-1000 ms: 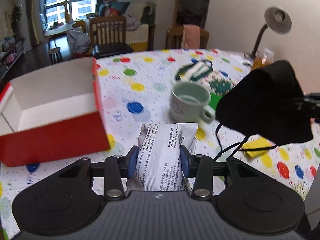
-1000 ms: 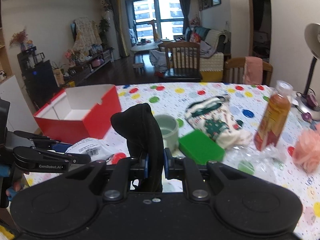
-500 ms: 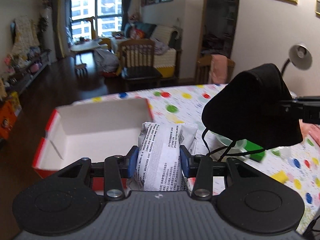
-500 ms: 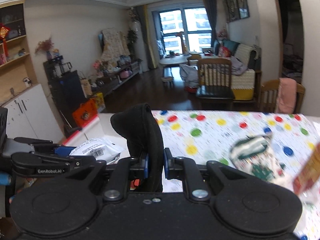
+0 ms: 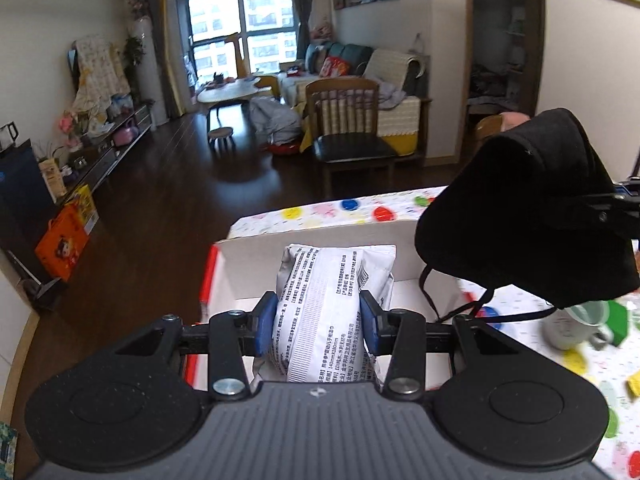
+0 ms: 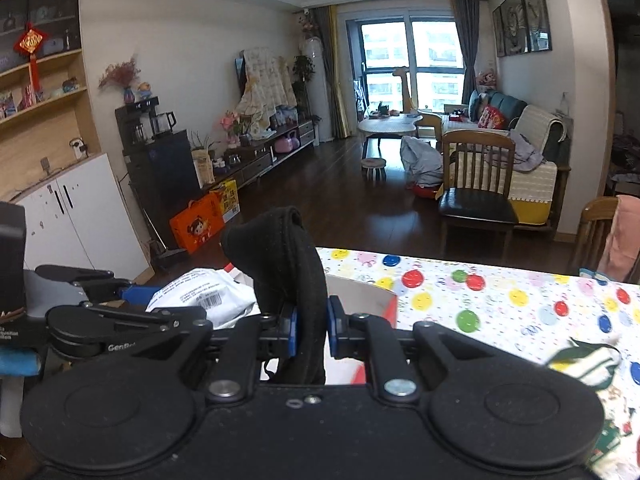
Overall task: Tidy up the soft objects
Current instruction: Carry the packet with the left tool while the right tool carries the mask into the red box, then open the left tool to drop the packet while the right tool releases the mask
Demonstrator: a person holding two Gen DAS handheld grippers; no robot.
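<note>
My left gripper (image 5: 320,316) is shut on a white printed tissue pack (image 5: 332,280), which hangs over the white inside of the red box (image 5: 304,238). To its right a black face mask (image 5: 528,216) dangles its ear loops over the box's right wall. In the right wrist view my right gripper (image 6: 310,326) is shut on that mask (image 6: 280,248), its blue pads pinching the fabric. The pack (image 6: 204,292) shows at the left of that view, above the box's rim (image 6: 360,292).
A polka-dot tablecloth (image 6: 500,300) covers the table. A pale green mug (image 5: 576,320) and a green block (image 5: 622,316) stand right of the box. A patterned pouch (image 6: 588,364) lies at the right. Past the table's far edge stands a wooden chair (image 6: 476,184).
Both grippers have swung left and upward with their loads, from beside the mug to above the red box. Both grips are unchanged.
</note>
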